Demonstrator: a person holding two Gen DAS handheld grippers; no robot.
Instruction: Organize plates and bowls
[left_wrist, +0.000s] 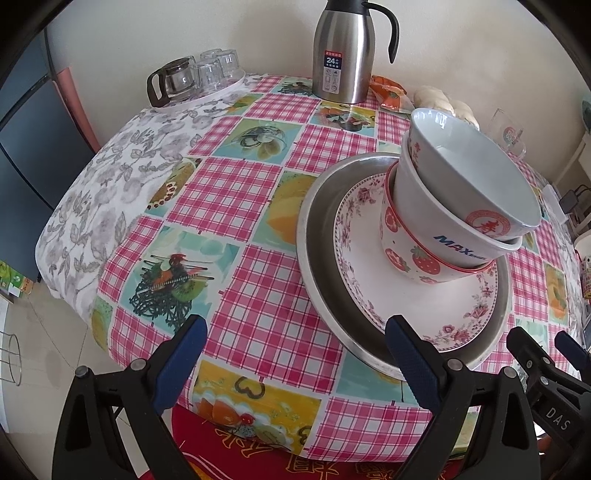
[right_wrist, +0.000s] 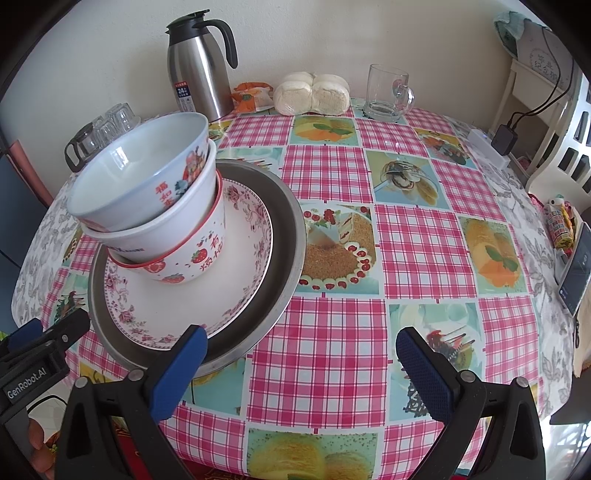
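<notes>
A metal plate (left_wrist: 321, 221) (right_wrist: 288, 229) lies on the checked tablecloth with a floral plate (left_wrist: 436, 306) (right_wrist: 207, 299) inside it. On the floral plate stands a tilted stack of three bowls: a strawberry bowl (left_wrist: 413, 258) (right_wrist: 192, 258) at the bottom, a white bowl (left_wrist: 417, 206) (right_wrist: 147, 236) in the middle, a pale blue bowl (left_wrist: 476, 170) (right_wrist: 136, 173) on top. My left gripper (left_wrist: 295, 332) is open near the table's front edge, left of the stack. My right gripper (right_wrist: 301, 341) is open to the right of the plates. Neither holds anything.
A steel thermos jug (left_wrist: 343, 55) (right_wrist: 201, 70) stands at the back. A tray of glasses (left_wrist: 199, 79) sits back left. Wrapped buns (right_wrist: 312, 92), a snack packet (right_wrist: 251, 96) and a glass mug (right_wrist: 388, 92) line the far edge. A phone (right_wrist: 574, 273) leans at the right.
</notes>
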